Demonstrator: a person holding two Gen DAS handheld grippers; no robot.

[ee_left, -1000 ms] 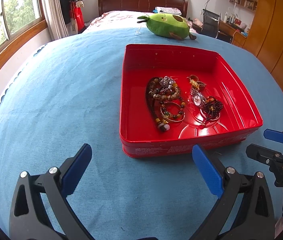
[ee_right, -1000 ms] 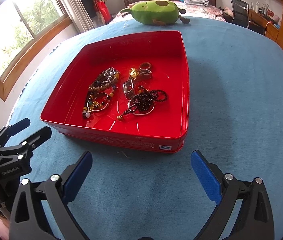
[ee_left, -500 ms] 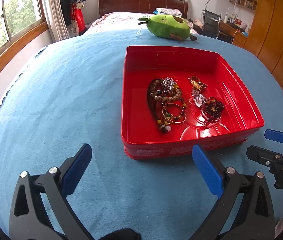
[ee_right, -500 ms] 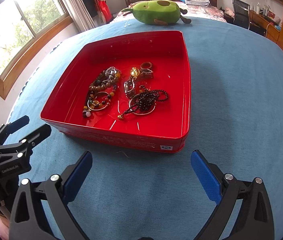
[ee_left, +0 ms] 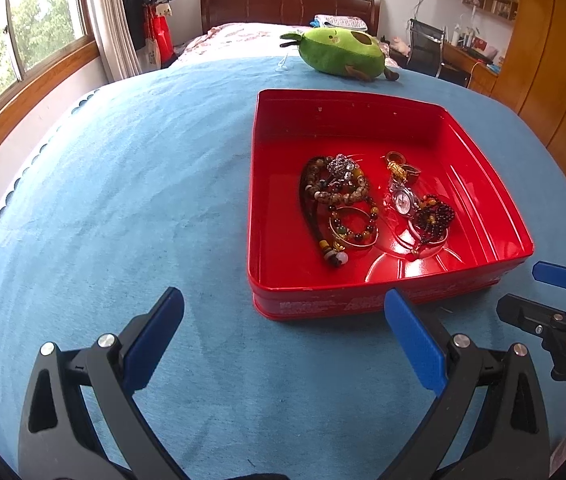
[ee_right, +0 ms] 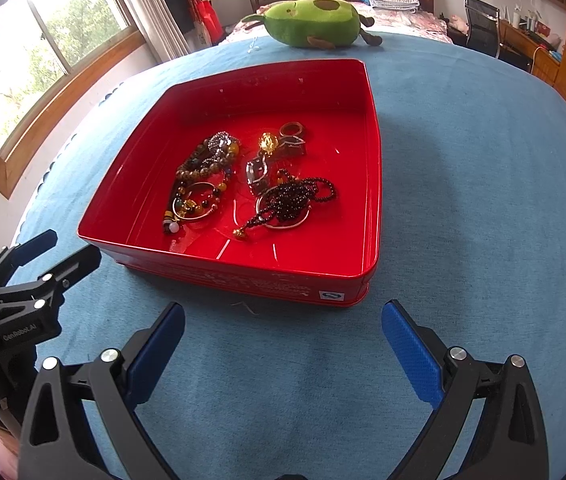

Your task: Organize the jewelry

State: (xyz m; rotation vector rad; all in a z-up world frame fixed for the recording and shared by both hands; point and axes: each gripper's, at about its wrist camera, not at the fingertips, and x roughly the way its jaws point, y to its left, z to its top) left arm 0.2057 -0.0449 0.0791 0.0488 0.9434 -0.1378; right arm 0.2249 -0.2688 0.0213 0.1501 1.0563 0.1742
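Red tin w/ jewelry; L hand-held gripper & R hand-held gripper both spread apart

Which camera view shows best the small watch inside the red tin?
The left wrist view: the watch shows its pale round dial facing the camera, between the bead piles in the red tin. In the right wrist view the watch appears edge-on and dark, its dial not readable.

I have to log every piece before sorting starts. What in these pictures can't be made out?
- Piece count: in both views the bead strands overlap in a tangle inside the red tin.
- Watch: dial too small to read in the left view; edge-on in the right view.
- Tin's front lettering: blurred; the left gripper fingertip covers part in its own view.
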